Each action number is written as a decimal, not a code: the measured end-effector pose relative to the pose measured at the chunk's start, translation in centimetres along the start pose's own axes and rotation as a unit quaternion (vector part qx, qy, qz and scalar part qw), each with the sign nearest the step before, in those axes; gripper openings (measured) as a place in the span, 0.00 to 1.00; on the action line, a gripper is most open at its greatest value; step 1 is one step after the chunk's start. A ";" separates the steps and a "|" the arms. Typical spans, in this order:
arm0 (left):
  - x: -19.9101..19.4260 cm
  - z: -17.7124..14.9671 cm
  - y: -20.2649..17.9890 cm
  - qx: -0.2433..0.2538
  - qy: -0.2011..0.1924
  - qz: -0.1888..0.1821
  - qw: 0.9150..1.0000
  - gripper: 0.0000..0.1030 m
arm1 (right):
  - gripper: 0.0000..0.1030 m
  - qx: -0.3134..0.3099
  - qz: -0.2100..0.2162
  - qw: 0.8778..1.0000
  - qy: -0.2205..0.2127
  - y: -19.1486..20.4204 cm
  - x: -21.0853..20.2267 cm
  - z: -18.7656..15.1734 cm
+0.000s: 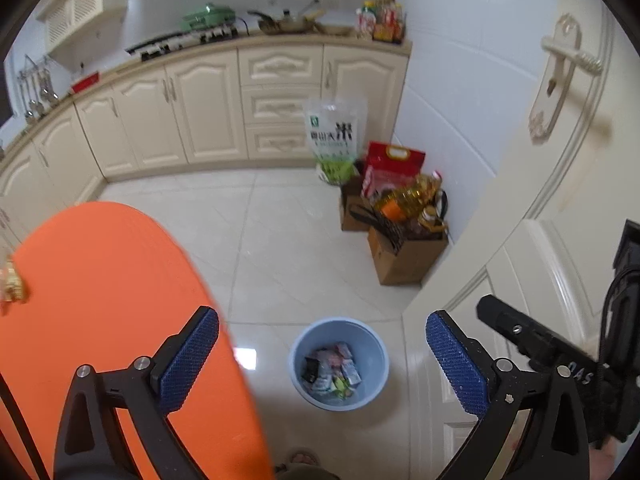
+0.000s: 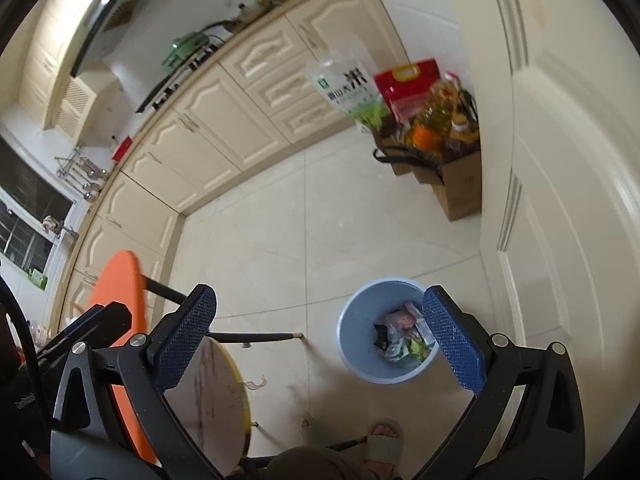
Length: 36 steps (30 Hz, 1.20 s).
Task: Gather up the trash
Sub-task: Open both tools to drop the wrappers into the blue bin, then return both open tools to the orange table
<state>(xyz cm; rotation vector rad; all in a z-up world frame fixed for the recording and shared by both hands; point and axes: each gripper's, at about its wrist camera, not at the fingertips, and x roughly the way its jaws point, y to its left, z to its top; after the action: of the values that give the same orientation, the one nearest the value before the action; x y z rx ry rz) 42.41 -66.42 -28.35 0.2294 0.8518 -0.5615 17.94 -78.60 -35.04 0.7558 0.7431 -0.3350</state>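
Both grippers gape with nothing between the blue pads – left gripper [image 1: 322, 356] beside the orange tabletop [image 1: 100, 300], right gripper [image 2: 320, 332] above the floor. Between the jaws below stands a blue wastebasket [image 1: 374, 350] – crumpled wrappers [image 1: 332, 372] lie inside.

Black tool [image 1: 322, 356] frames, blue textured pads [image 1: 188, 364] — silver screws.

I count one blue bin [image 1: 338, 362] on the floor, holding a heap of wrappers [image 1: 331, 368] too jumbled to number. I see two grain bags [image 1: 335, 136], one white-green and one red, and two cardboard boxes [image 1: 404, 258] against the wall. One orange board [image 1: 100, 300] sits at my left, one round stool [image 2: 212, 396] below me, one door handle [image 1: 560, 68]. My two grippers [image 1: 322, 364] each carry two blue pads.
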 end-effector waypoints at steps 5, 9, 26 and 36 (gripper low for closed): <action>-6.5 -4.5 2.9 -0.011 -0.040 0.013 0.999 0.99 | 1.00 -0.029 0.004 0.999 -0.023 4.4 -3.5 -0.9; -11.5 -8.4 5.6 -0.031 -0.068 0.026 0.997 0.99 | 1.00 -0.065 0.011 0.997 -0.042 8.9 -6.1 -2.1; -29.0 -22.6 15.2 -0.134 -0.160 0.076 0.975 0.99 | 1.00 -0.214 0.069 0.971 -0.075 28.7 -12.4 -10.5; -36.2 -30.7 17.8 -0.188 -0.195 0.137 0.953 0.99 | 1.00 -0.303 0.101 0.944 -0.083 38.2 -13.9 -16.3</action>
<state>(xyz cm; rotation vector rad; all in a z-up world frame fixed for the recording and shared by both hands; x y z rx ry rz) 13.43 -25.45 -20.96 -0.1117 0.5153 -0.1647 20.25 -40.17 -14.24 0.2105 0.5563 0.0257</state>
